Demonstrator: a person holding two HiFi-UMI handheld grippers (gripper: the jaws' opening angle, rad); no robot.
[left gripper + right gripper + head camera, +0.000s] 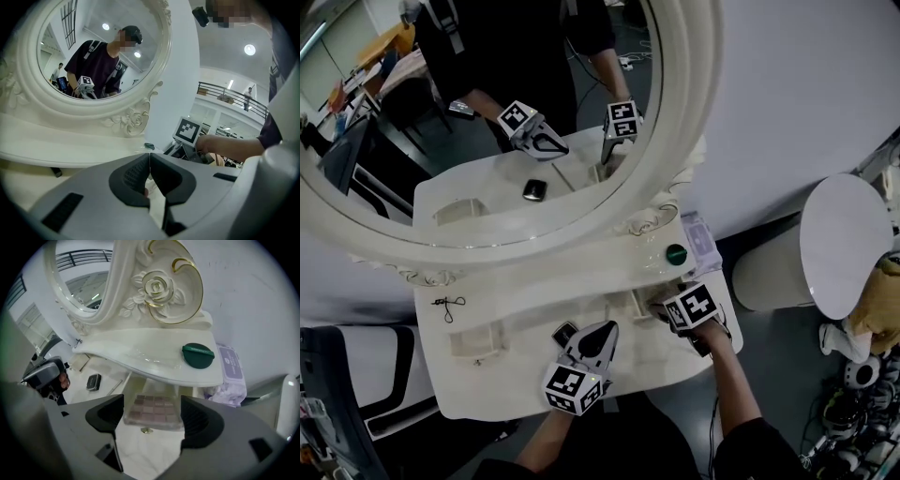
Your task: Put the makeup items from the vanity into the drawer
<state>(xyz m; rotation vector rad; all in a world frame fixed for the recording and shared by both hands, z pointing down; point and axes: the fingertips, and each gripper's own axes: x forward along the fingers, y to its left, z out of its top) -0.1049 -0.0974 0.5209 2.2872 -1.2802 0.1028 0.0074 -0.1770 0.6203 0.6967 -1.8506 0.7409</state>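
Note:
An eyeshadow palette (152,410) in a clear case spans the gap of my right gripper (152,401), whose jaws are shut on it. It hangs at the small open drawer (636,302) under the vanity shelf, just above a gold knob (146,430). A round green compact (198,355) (676,253) lies on the shelf. A black compact (565,333) (93,381) rests on the tabletop beside my left gripper (609,327). In the left gripper view, that gripper (150,155) has its jaws shut, tips touching, with nothing seen between them.
A purple wipes pack (698,234) sits at the shelf's right end. The big oval mirror (487,112) rises behind the shelf. A second small drawer (478,342) and a black cord (448,305) are at the table's left. A white round stool (848,244) stands to the right.

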